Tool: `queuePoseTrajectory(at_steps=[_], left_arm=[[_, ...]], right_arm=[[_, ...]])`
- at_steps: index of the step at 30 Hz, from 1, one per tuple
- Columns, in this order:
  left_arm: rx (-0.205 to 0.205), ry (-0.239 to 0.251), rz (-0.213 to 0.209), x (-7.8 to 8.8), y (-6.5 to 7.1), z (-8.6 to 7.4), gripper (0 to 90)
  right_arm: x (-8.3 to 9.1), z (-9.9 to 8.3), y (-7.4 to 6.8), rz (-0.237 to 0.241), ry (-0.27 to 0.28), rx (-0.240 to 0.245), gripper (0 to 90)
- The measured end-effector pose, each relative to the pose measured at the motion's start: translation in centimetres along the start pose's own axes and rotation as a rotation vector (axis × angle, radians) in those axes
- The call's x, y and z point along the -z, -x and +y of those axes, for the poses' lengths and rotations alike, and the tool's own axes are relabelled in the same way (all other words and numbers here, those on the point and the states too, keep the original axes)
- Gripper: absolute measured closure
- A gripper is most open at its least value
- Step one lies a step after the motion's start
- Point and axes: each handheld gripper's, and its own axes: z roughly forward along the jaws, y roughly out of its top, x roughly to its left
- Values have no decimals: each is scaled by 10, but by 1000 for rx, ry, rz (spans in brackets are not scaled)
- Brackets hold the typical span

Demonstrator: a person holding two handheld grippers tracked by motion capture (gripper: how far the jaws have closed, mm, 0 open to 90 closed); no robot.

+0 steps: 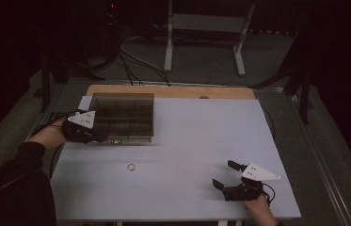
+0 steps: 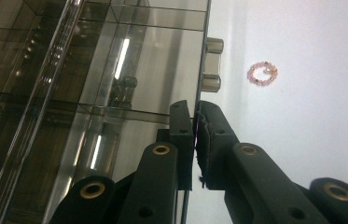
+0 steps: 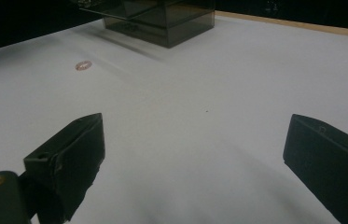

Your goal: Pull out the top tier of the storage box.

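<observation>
The left gripper (image 2: 194, 116) pinched the smoky box's (image 1: 122, 115) near lid edge — seemingly to steady it — while the right gripper (image 1: 223, 175) waited wide-jawed, the bead ring (image 1: 131, 167) lying between them.

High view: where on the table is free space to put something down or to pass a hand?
The widest bare patch of the table lies between the smoky compartment box, the bead ring and the right gripper. The far right corner is also free. It is crowded at the left, where the left gripper is shut at the box's near edge.
</observation>
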Motion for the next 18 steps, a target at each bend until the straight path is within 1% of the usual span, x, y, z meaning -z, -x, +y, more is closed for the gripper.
queuePoseTrajectory(at_steps=[3, 8, 9, 10, 12, 13, 15, 16, 17, 18], left_arm=[[17, -1, 1, 0, 0, 0, 840], [11, 2, 1, 0, 0, 0, 839], [22, 0, 1, 0, 0, 0, 832], [22, 0, 1, 0, 0, 0, 830], [27, -6, 12, 0, 2, 2, 829], [29, 2, 15, 1, 3, 3, 827], [52, 51, 16, 4, 4, 6, 783], [75, 57, 30, 6, 4, 8, 783], [107, 70, 43, 9, 4, 10, 755], [132, 81, 45, 11, 4, 12, 755]], right_arm=[[0, 0, 1, 0, -2, 0, 55], [0, 0, 0, 1, -2, 2, 55], [0, 0, 0, -1, -1, 1, 55], [0, 0, 0, -1, -1, 1, 55], [0, 0, 0, -2, -4, 0, 55], [0, 0, 0, -2, -5, 0, 55], [0, 0, 0, -1, -3, 3, 55], [0, 0, 0, -1, -3, 3, 55], [0, 0, 0, -2, -4, 5, 55], [0, 0, 0, -2, -4, 5, 55]])
